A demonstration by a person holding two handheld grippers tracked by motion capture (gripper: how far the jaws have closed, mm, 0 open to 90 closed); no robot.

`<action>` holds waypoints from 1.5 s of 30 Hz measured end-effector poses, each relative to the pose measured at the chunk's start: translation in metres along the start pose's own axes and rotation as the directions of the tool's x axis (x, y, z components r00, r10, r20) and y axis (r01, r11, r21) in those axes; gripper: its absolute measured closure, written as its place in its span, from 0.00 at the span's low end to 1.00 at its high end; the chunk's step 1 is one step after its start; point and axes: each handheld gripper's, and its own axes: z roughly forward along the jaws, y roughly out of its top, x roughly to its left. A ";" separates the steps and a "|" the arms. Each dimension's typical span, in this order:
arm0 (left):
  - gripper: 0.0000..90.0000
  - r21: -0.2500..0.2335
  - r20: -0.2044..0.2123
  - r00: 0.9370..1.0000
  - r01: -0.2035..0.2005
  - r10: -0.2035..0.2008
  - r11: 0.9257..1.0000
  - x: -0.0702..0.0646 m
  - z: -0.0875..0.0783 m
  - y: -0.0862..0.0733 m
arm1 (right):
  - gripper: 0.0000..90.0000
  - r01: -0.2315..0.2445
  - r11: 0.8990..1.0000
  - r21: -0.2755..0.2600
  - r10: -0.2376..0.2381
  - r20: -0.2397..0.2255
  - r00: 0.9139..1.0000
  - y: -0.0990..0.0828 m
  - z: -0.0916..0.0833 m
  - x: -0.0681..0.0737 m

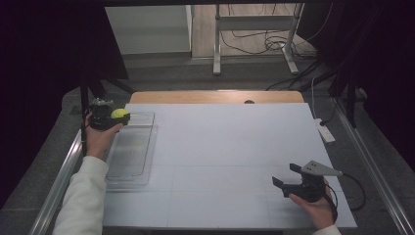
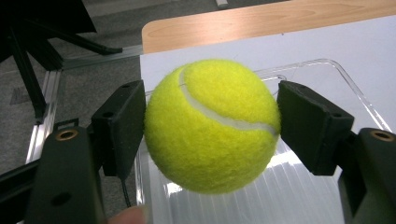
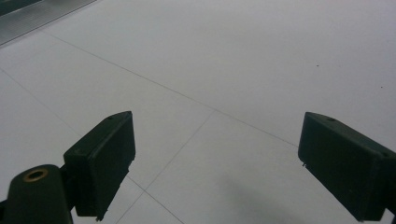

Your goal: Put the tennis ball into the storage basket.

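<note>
- We read no brand or writing on the tennis ball [image 2: 212, 126]: fuzzy yellow-green, one curved white seam.
- Our left gripper [image 2: 212, 128] clamps it from both sides, above the clear tray's [image 1: 128, 169] far end, at the table's [image 1: 230, 147] left.
- Our right gripper [image 3: 215, 168] hangs wide apart over bare white tabletop with thin seam lines.

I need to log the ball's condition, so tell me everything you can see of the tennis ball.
The tennis ball is bright yellow-green and fuzzy like felt, with one curved white seam across its front. It looks whole and round. The left gripper holds it in the air, one black jaw pressed on each side, above the far end of the clear plastic tray at the table's left edge.
</note>
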 end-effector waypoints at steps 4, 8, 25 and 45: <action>0.30 0.011 0.001 1.000 -0.005 0.005 1.000 -0.001 0.002 0.000 | 0.12 -0.001 1.000 -0.002 0.001 -0.002 1.000 0.000 0.000 0.000; 0.30 0.014 -0.001 1.000 -0.002 0.002 1.000 -0.001 0.004 -0.001 | 0.12 -0.001 1.000 -0.002 0.001 -0.002 1.000 0.000 0.000 0.000; 0.30 0.045 -0.003 1.000 -0.002 0.002 0.999 -0.001 0.012 -0.003 | 0.12 -0.002 1.000 -0.002 0.002 0.000 1.000 0.000 0.000 0.000; 0.30 0.075 0.003 1.000 -0.004 0.004 0.997 0.000 0.019 -0.010 | 0.12 -0.001 1.000 0.002 0.001 0.003 1.000 0.000 0.000 0.000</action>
